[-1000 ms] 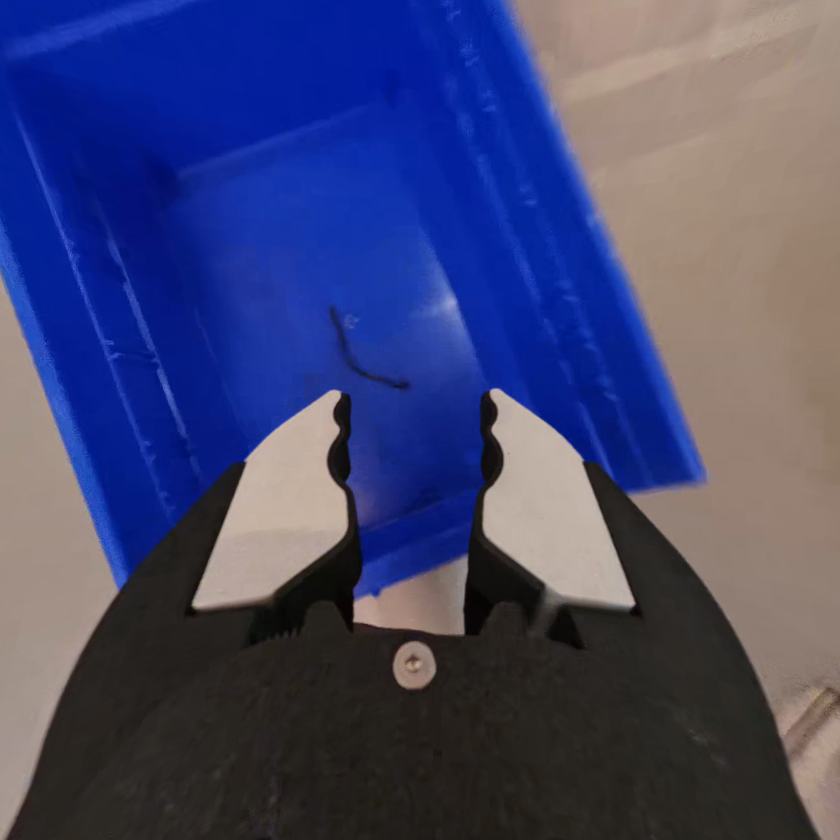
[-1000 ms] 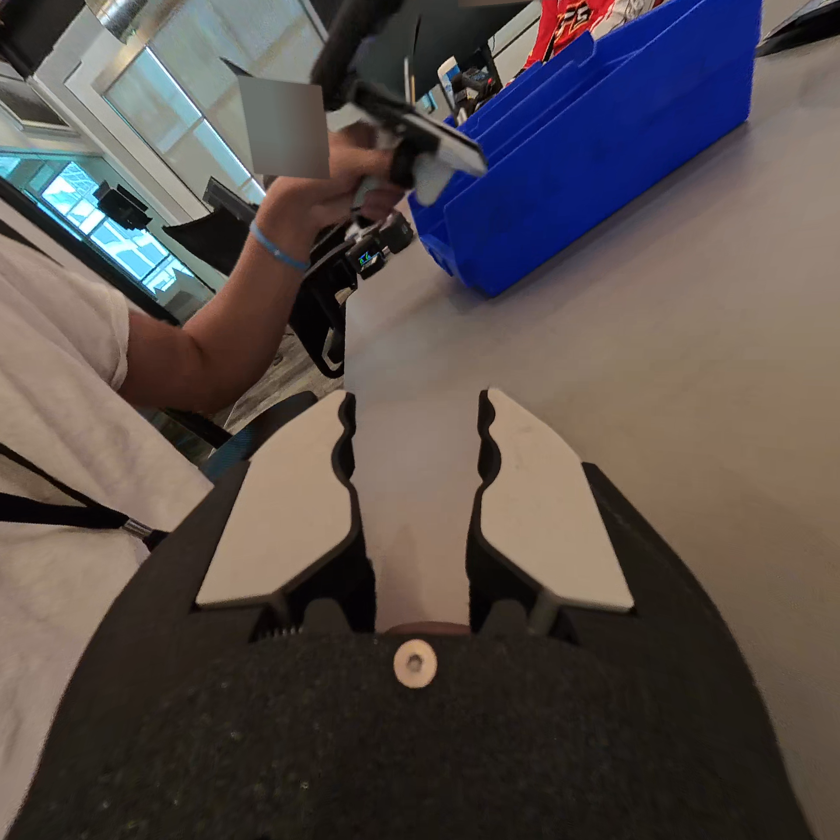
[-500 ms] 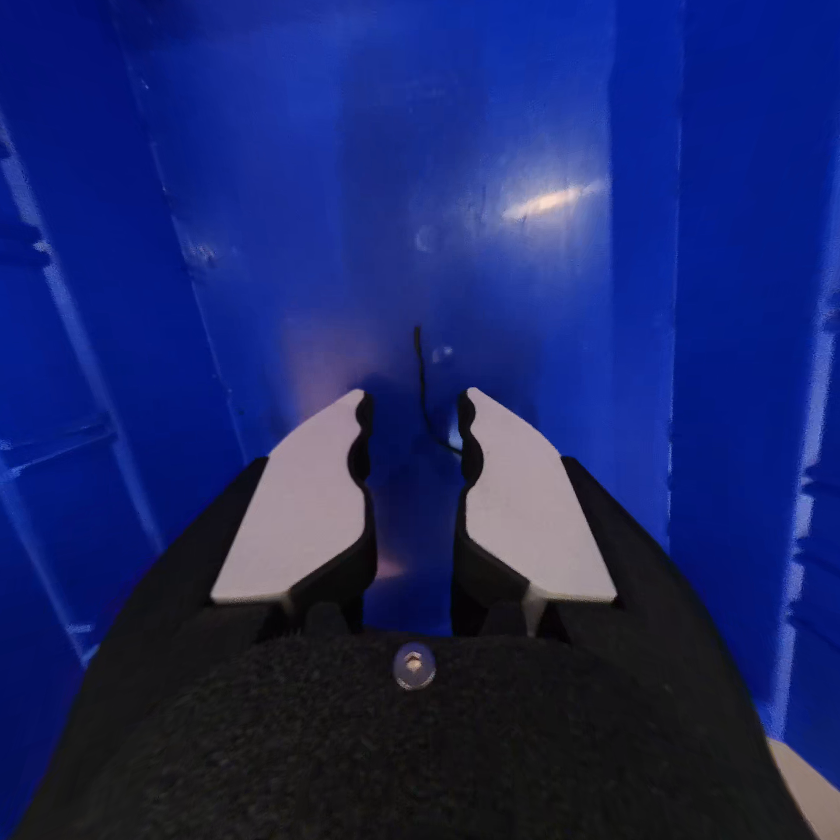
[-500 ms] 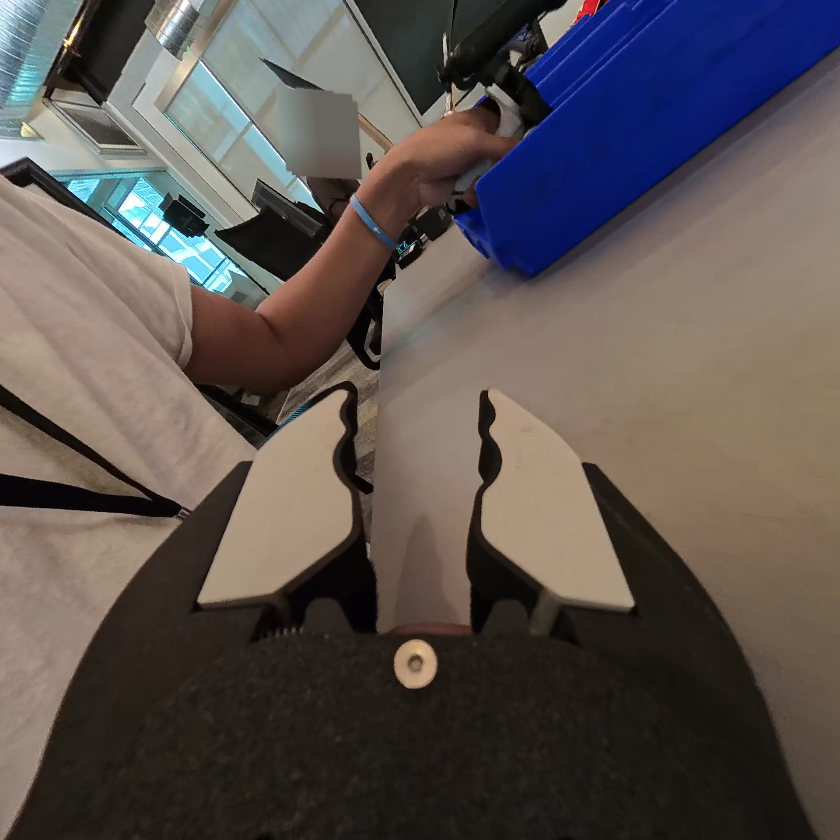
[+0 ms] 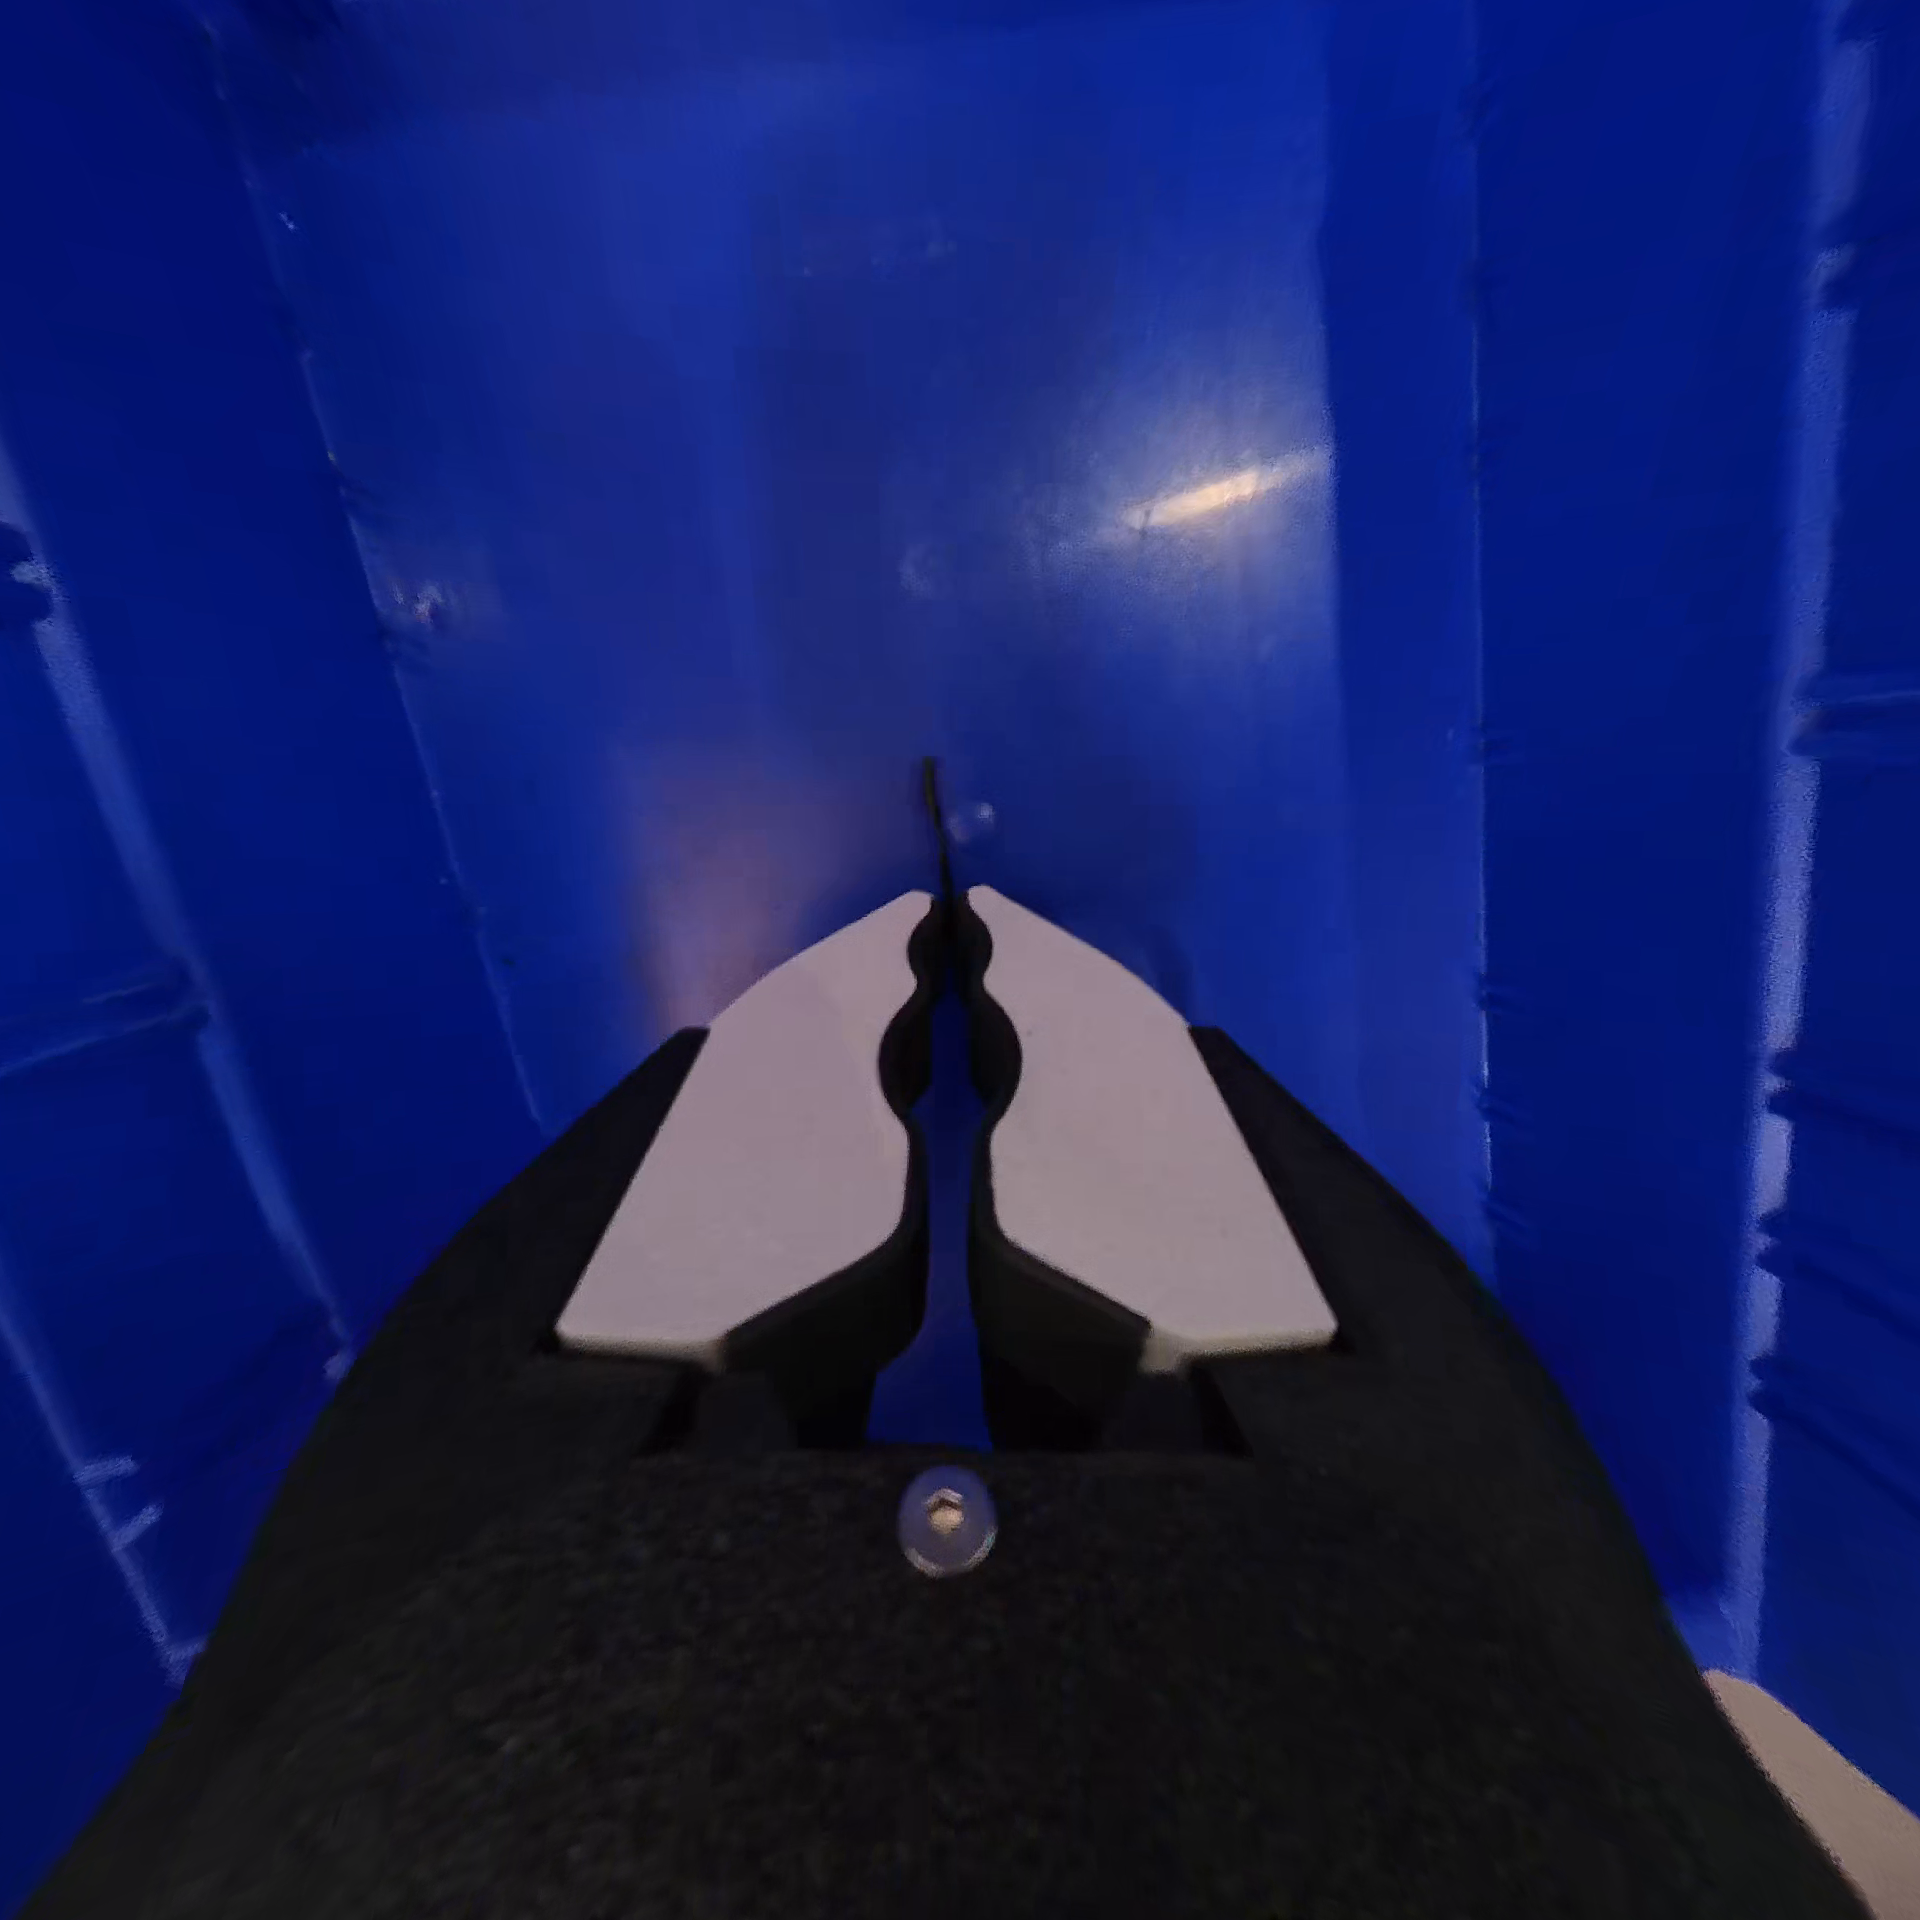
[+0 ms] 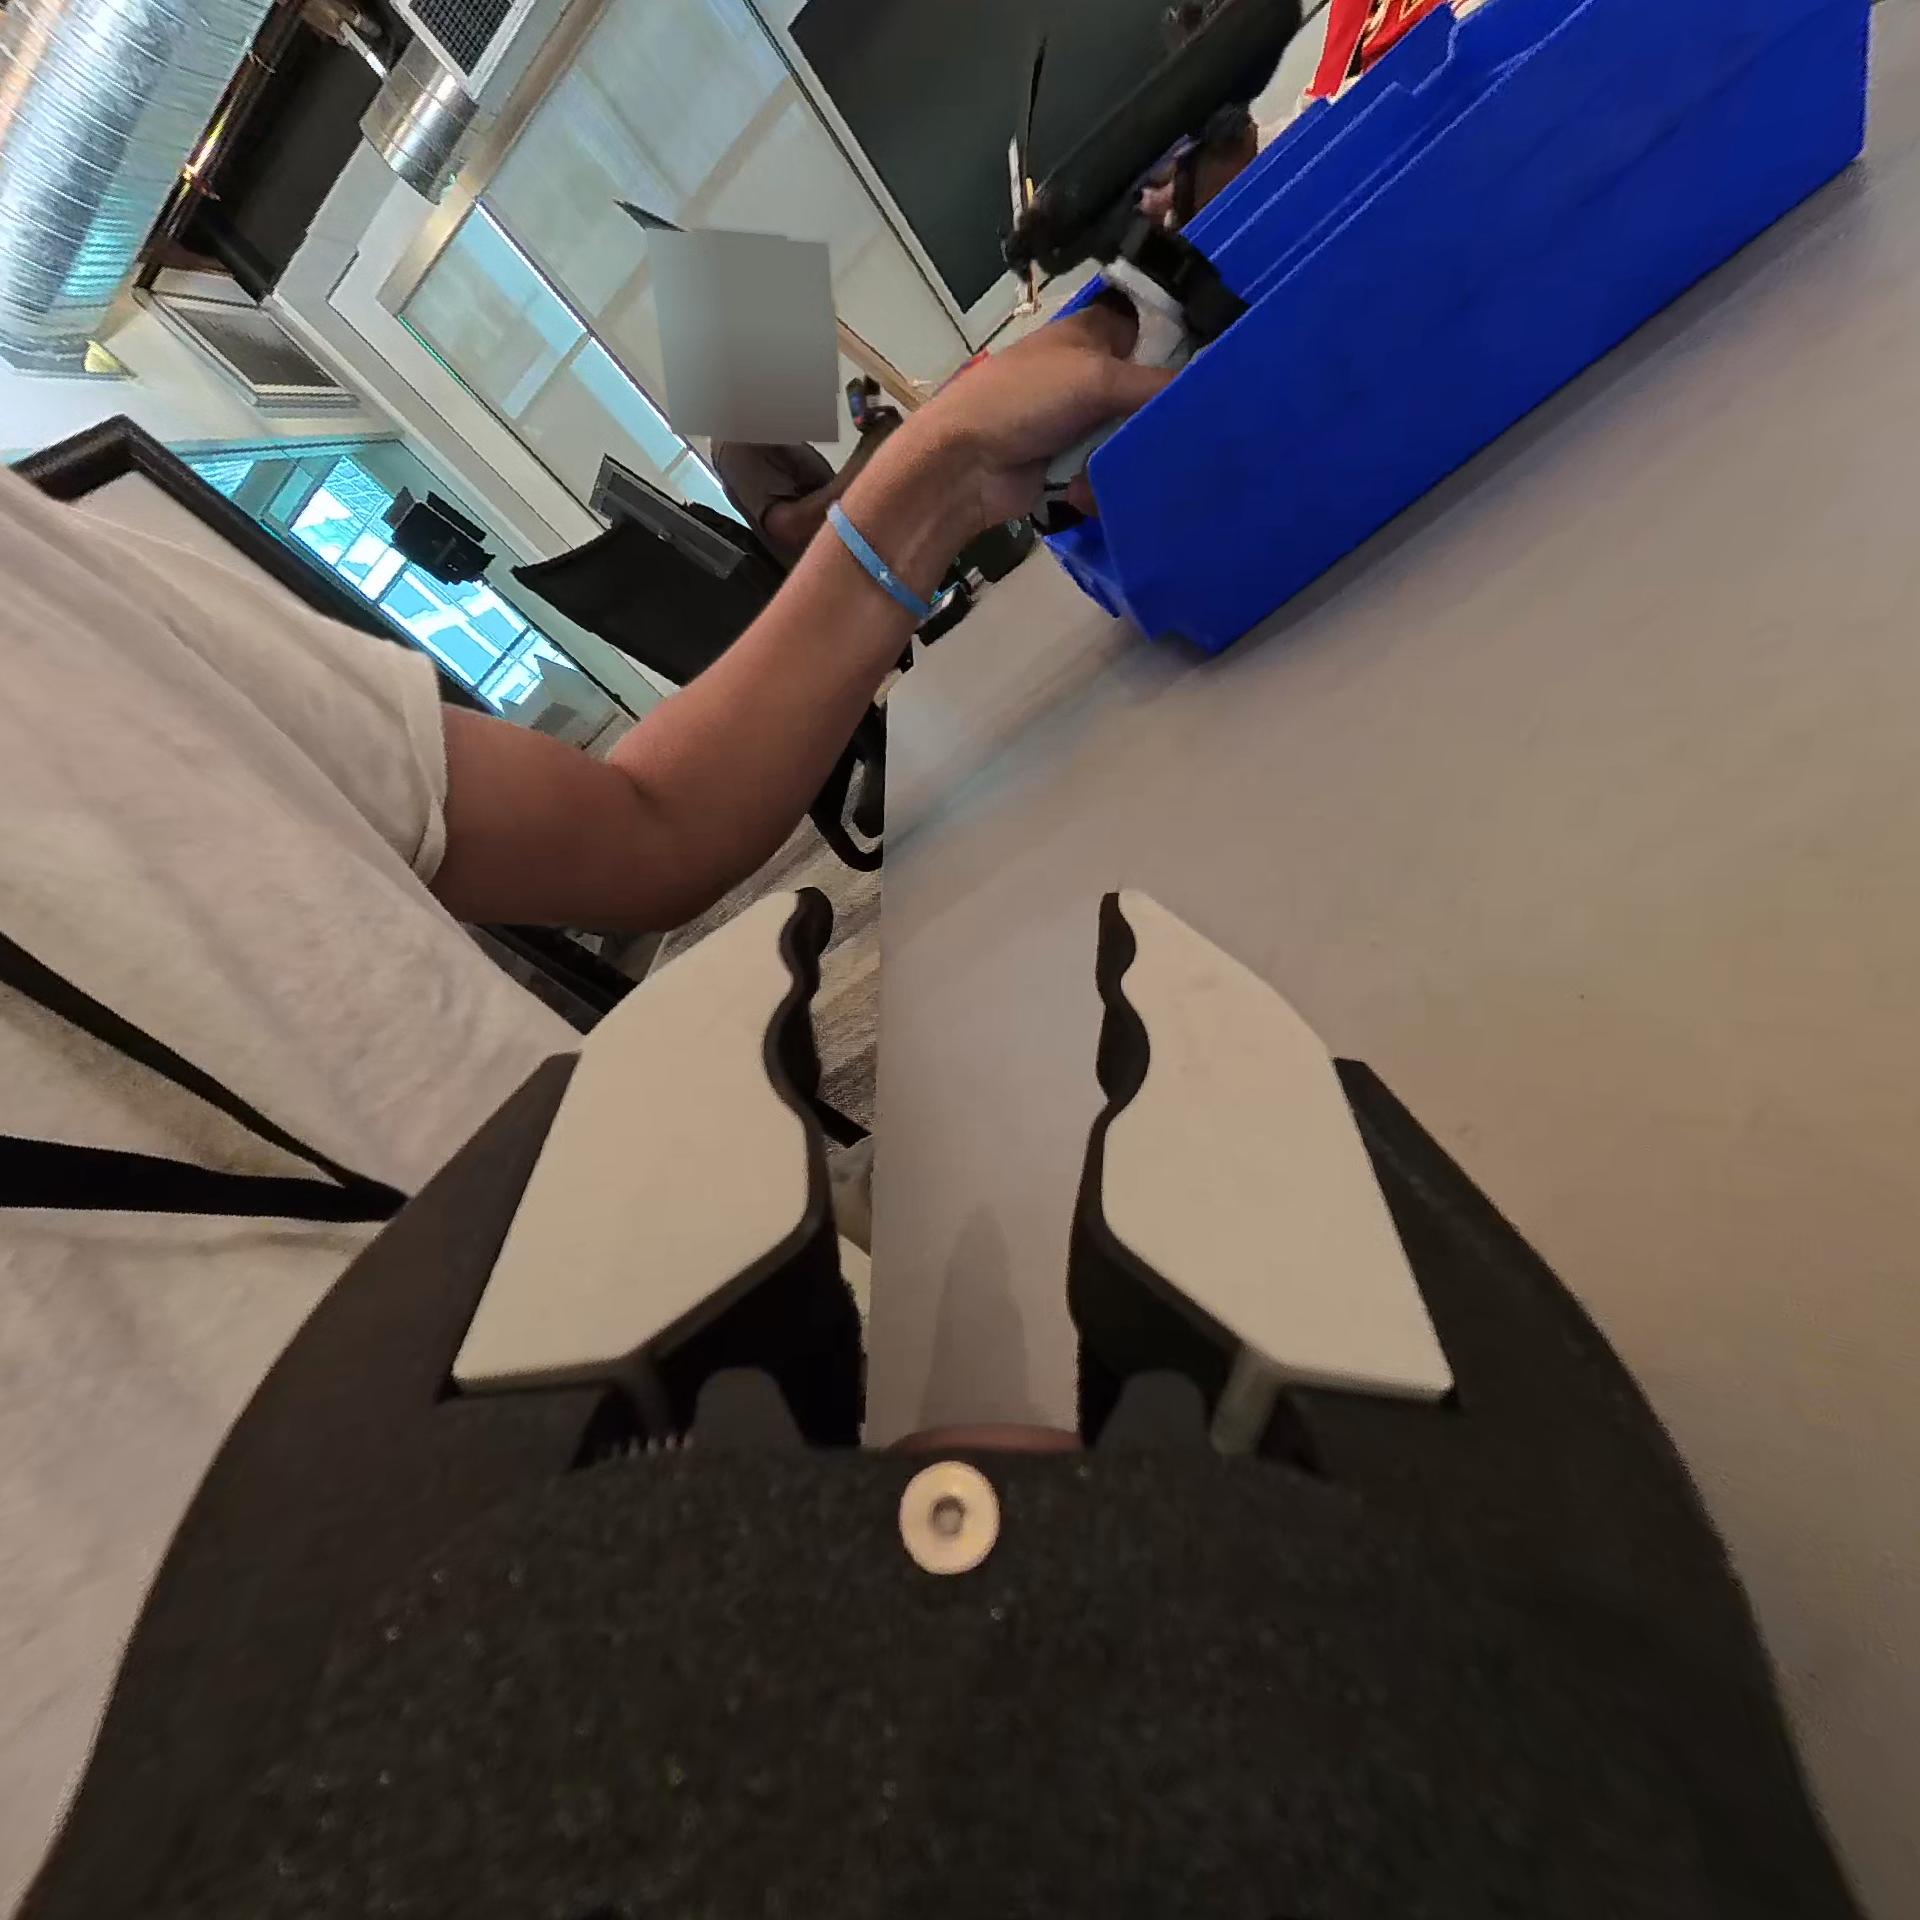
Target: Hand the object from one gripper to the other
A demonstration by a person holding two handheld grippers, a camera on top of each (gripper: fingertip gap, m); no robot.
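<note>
A: Left gripper point(image 5: 948, 902)?
B: Deep inside the blue bin point(image 5: 1039, 364), tips pinched on a thin black wire point(image 5: 938, 821) lying on the bin's floor.
A: Right gripper point(image 6: 961, 914)?
B: Jaws wide, holding nothing, over the grey table point(image 6: 1507, 831) edge.

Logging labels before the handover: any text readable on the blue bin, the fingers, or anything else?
Blue bin: no writing visible.
Left gripper, shut on a thin black strand, and open right gripper: fingers unmarked.
Red item behind the bins: pale marks, cut off, unreadable.
</note>
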